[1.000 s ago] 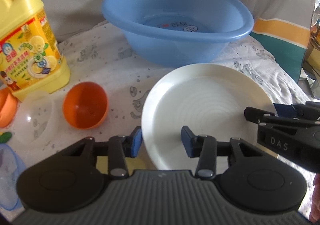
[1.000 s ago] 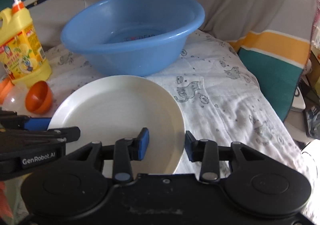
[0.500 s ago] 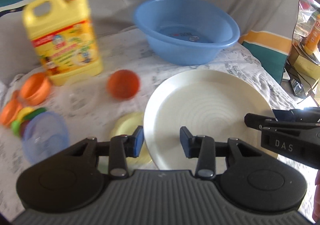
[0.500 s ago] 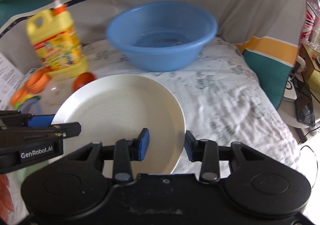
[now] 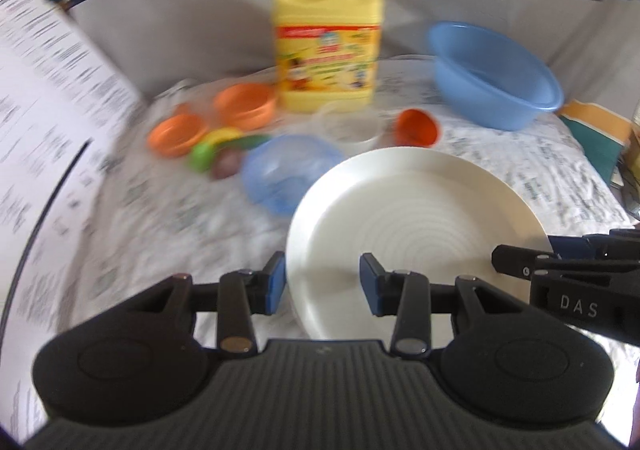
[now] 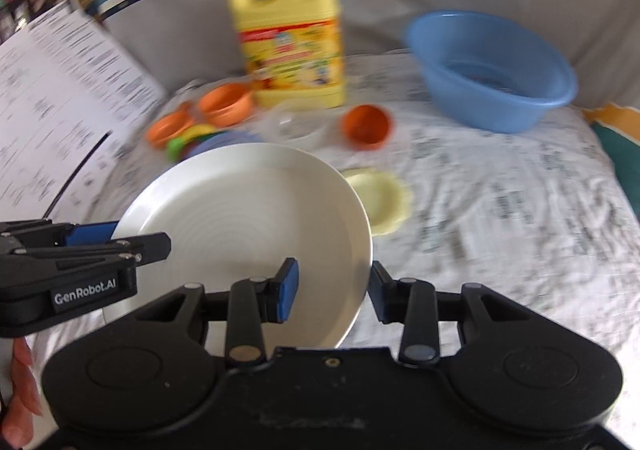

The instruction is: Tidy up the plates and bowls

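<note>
Because the white plate [image 5: 412, 238] is wide and shallow, the person is carrying it with both grippers at once, one on each side of the near rim, so it is staying level instead of tipping. The left gripper [image 5: 322, 282] is straddling the plate's left edge, its blue-padded fingers [image 5: 276, 282] standing apart with the rim between them; I cannot tell whether they are actually pinching it. The right gripper [image 6: 332, 286] is doing the same on the right edge, one of its fingers [image 6: 288, 284] over the plate and the other outside the rim, and again the grip itself is unclear.

The plate is hanging above the patterned cloth [image 6: 500, 210], in front of a small pale yellow dish [image 6: 380, 198] lying on the cloth. It is looking clean, glossy, cream-white, with faint concentric rings in its well.

Beyond it, orange bowls [image 5: 208, 118], a see-through blue bowl [image 5: 288, 170] and a clear one [image 5: 348, 122] are sitting near the yellow soap bottle [image 5: 328, 38]; a blue basin [image 5: 496, 74] is standing off to the right. I judge the plate is being moved toward its stacking spot.
</note>
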`<state>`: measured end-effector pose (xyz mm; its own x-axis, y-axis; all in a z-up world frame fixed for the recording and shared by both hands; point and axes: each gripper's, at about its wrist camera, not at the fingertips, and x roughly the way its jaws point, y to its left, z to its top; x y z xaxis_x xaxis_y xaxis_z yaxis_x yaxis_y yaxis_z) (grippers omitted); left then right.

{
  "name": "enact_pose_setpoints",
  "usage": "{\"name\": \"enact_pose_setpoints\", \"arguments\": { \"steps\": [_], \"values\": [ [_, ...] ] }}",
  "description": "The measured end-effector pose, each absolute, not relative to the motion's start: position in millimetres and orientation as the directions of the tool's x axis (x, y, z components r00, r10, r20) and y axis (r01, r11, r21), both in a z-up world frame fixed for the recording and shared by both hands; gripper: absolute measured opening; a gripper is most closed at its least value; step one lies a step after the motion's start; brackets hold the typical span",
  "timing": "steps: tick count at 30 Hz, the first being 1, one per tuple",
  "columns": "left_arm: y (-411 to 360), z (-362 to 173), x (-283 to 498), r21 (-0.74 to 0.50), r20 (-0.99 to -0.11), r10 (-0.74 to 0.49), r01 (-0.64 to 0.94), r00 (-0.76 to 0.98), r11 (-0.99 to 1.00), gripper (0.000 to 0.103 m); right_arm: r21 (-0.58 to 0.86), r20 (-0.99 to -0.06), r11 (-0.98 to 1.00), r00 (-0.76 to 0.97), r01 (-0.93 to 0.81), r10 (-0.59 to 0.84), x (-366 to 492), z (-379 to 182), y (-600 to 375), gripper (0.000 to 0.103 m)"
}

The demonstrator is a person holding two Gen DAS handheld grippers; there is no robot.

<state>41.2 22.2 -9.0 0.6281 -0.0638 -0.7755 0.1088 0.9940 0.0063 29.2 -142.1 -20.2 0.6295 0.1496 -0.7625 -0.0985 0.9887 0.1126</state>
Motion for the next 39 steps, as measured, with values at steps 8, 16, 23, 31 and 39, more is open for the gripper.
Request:
{"name": "enact_pose_setpoints", "arguments": {
  "steps": [8,16,23,31,39],
  "values": [
    [112,-26,1,0.0,-0.795,0.01,-0.016,0.606,1.0,0.038,0.091,-0.802,0.96,0.552,-0.265,0.229,10,-28,-42,0.038],
    [176,-54,-22,0.003,-0.819,0.046,-0.076,0.572,0.997,0.039,0.063,-0.853,0.93,0.464,-0.362,0.238,2,-54,28,0.038],
    [199,-81,-31,-0.027,-0.85,0.017,-0.076,0.526,0.997,0.038,0.066,-0.89,0.917,0.392,-0.394,0.232,-4,-83,51,0.038],
    [206,-100,-23,-0.033,-0.863,0.017,-0.091,0.504,0.995,0.039,0.068,-0.902,0.904,0.362,-0.422,0.237,-4,-92,53,0.039],
    [207,-97,-23,-0.038,-0.834,0.048,-0.143,0.55,0.989,0.103,0.092,-0.88,0.902,0.389,-0.422,0.272,-2,-85,35,0.086]
  ]
}}
